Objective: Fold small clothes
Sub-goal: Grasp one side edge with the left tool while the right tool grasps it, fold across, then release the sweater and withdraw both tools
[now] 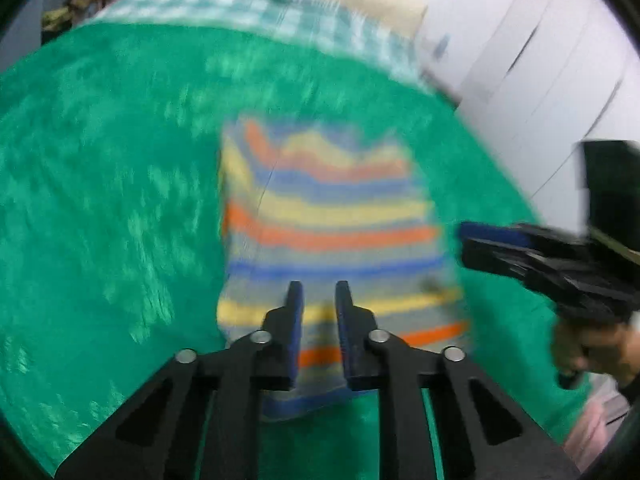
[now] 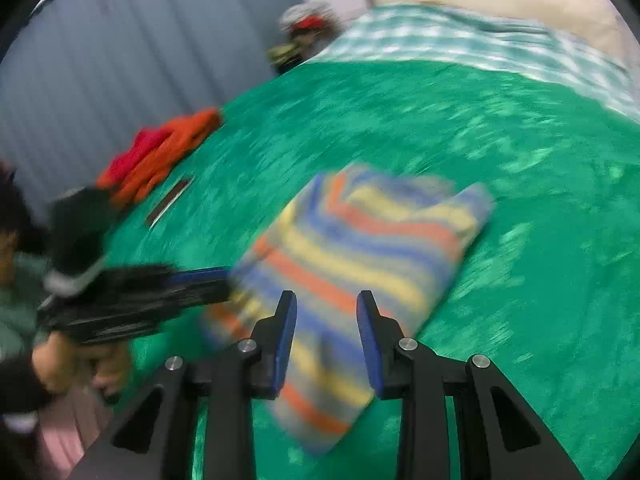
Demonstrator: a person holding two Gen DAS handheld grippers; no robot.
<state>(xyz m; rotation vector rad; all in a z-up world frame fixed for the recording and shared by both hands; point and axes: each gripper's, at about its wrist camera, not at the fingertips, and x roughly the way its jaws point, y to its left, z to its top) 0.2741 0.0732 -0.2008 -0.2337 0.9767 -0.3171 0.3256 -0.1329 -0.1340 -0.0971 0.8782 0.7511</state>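
Hovering apart-jawed above the folded striped garment [image 1: 332, 216], both grippers hold nothing (frames blurred); next, probably set it aside.

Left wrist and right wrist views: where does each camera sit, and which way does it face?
Left wrist: on the left gripper, looking down over the striped garment; the right gripper and a hand show at right.
Right wrist: on the right gripper, facing the same garment; the left gripper enters from the left.
Shared: garment, green cover, checked cloth.
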